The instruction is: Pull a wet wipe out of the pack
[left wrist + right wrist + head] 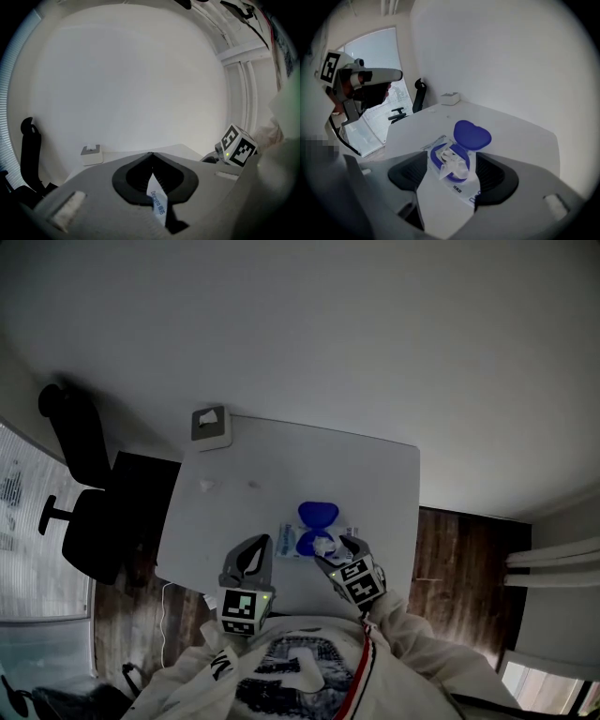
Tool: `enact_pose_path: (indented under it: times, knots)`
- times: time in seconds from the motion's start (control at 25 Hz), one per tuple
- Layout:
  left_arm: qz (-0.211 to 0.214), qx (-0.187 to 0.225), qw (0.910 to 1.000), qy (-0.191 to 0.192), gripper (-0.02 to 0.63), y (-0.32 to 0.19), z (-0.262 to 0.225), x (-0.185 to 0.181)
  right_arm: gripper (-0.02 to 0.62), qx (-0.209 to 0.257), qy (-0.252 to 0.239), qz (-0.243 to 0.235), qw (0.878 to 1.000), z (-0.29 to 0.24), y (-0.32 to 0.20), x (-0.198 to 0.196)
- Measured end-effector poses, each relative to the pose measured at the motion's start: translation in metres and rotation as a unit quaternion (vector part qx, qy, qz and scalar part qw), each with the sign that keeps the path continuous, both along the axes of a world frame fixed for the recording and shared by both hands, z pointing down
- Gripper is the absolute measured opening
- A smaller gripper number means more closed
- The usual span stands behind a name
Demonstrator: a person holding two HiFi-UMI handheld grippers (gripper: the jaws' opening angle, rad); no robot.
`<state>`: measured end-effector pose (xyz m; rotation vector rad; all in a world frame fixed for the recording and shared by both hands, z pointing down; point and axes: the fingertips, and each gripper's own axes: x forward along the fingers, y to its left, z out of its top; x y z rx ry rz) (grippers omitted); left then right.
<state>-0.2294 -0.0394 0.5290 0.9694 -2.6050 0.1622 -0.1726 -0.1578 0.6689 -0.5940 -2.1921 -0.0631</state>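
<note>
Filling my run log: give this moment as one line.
left tongs: shut on pack edge | right tongs: open at wipe | lid: open

Pale printed sweatshirt (281, 671), perhaps a red cord (362, 662); grey left tool (257, 547) and right tool (338, 550), black-and-white marker cubes (240, 608).

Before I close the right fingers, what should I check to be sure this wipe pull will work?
1. The blue heart-shaped plastic lid is flipped open: ok.
2. The white wipe tuft sticks up out of the opening: ok.
3. The right gripper has its fingers apart, one on each side of the tuft: ok.
4. The left gripper is clamped on the edge of the soft white wet-wipe pack: ok.
5. Right fingers low enough to catch the tuft: cannot tell.
</note>
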Motion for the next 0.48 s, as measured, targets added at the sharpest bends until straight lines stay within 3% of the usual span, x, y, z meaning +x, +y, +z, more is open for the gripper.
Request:
enact_pose_path:
  times: [0.48]
  knots:
    - [-0.006,0.0,1.0,-0.002,0.005,0.007,-0.005,0.009,0.298,0.0,0.043,-0.031,0.999,0.033,0.007,-0.004]
